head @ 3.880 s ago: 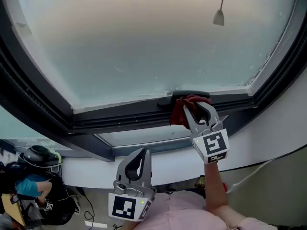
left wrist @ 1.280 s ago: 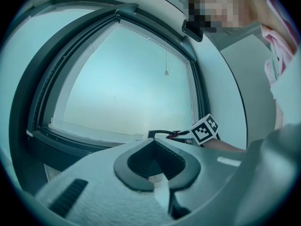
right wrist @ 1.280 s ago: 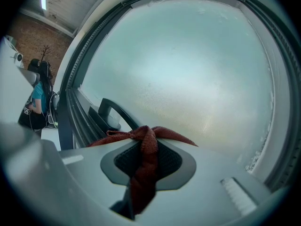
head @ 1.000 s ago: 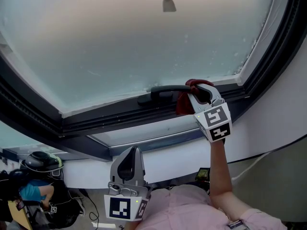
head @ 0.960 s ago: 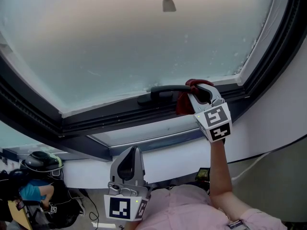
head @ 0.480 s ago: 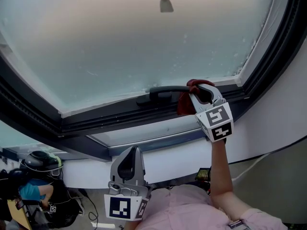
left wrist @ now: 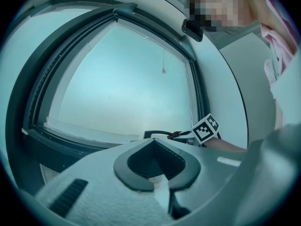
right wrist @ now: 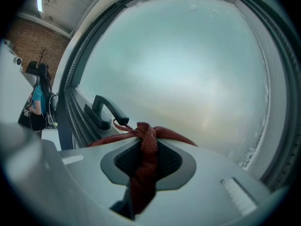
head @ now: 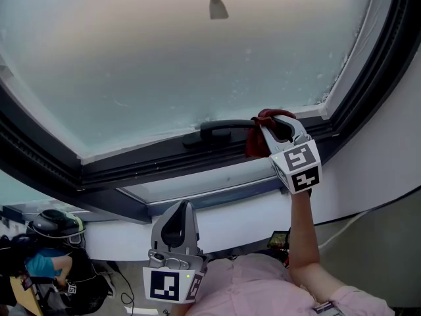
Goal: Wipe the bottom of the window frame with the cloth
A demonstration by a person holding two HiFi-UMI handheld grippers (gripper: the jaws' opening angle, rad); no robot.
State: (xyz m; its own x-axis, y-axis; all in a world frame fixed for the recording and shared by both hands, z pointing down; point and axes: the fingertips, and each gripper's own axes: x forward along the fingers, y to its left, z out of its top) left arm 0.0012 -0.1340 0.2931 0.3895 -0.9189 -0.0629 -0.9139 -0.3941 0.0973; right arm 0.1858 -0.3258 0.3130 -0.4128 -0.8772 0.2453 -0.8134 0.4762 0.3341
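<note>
Wiping seemed under way: the right gripper [head: 273,128] pinched the cloth [head: 256,145] against the window frame [head: 164,160] at the handle's [head: 220,128] three o'clock, the left gripper [head: 179,220] idled closed at six o'clock; a firm sideways drag seemed due.

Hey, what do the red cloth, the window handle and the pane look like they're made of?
The cloth: matte red woven fabric, weave and folds visible. The handle: smooth black, slight sheen, plastic or coated metal, unclear which. The pane: probably frosted or film-covered glass, hazy and translucent.
</note>
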